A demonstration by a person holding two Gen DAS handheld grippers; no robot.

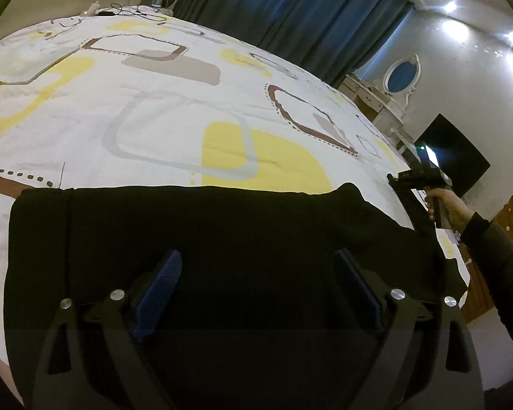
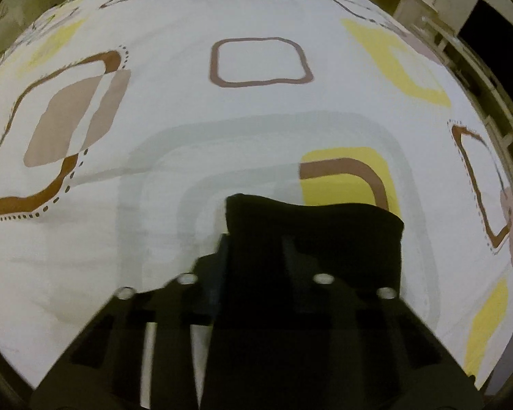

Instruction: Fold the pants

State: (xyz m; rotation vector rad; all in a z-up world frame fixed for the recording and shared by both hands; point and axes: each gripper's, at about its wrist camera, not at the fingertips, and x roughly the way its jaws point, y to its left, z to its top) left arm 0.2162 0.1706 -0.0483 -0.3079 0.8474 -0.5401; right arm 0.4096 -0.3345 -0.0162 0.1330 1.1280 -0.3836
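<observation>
Soft, limp black pants [image 1: 222, 239] on the bed [image 1: 154, 119] suit edge grips: left gripper [image 1: 256, 294] wide open and empty above them, right gripper [image 2: 256, 249] pinched on an end.

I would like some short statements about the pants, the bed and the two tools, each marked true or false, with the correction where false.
1. The pants are black. True.
2. The left tool is shut on the pants. False: its blue pads stand wide apart above the cloth.
3. The right tool is closed, with black cloth at its fingers. True.
4. The pants lie on a bare wooden floor. False: they lie on a bed sheet with yellow and brown shapes.
5. The curtains are red. False: they are dark blue.
</observation>
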